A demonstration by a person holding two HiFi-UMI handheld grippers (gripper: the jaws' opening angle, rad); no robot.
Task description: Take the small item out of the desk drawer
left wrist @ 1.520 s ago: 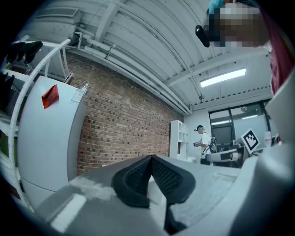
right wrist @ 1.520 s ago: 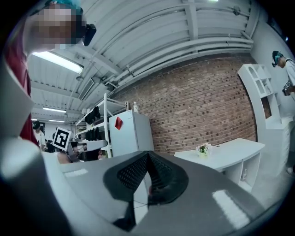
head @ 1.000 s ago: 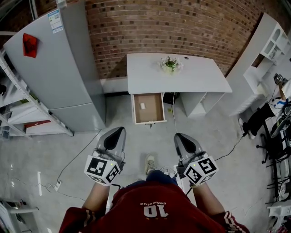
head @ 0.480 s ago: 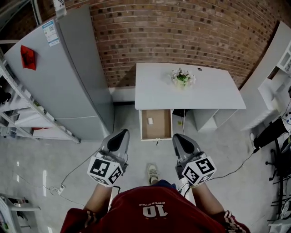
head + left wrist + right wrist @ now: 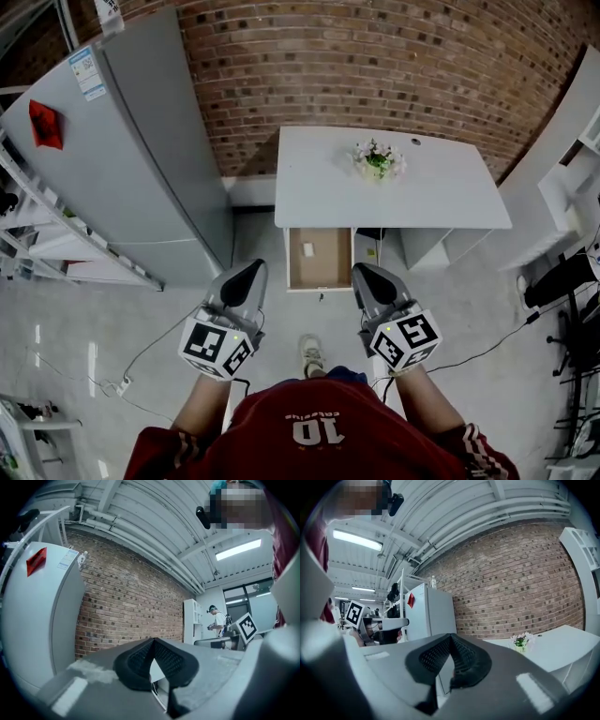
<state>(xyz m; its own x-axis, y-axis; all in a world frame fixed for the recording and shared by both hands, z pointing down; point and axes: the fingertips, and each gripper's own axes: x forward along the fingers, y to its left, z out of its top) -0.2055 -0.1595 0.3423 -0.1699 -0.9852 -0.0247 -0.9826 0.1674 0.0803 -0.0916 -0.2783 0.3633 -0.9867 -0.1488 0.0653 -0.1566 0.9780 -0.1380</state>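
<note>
In the head view the white desk [image 5: 431, 192] stands against the brick wall, its drawer [image 5: 320, 259] pulled out toward me. A small white item [image 5: 307, 249] lies in the drawer's left part. My left gripper [image 5: 250, 273] and right gripper [image 5: 361, 275] hang side by side just short of the drawer front, both tilted upward. Both are shut with nothing between the jaws. In the left gripper view the left gripper [image 5: 152, 641] points at the brick wall. In the right gripper view the right gripper [image 5: 451, 637] faces the wall, with the desk [image 5: 562, 644] at right.
A grey refrigerator [image 5: 122, 150] stands left of the desk. A small flower pot [image 5: 377, 159] sits on the desktop. Metal shelving [image 5: 37, 244] is at far left, a white shelf unit [image 5: 572, 150] at right. Cables [image 5: 141, 361] trail over the floor. Another person [image 5: 216, 620] stands far off.
I have stepped closer to the desk, so the drawer now lies just ahead of the gripper tips. Both grippers stay shut and keep their pose.
</note>
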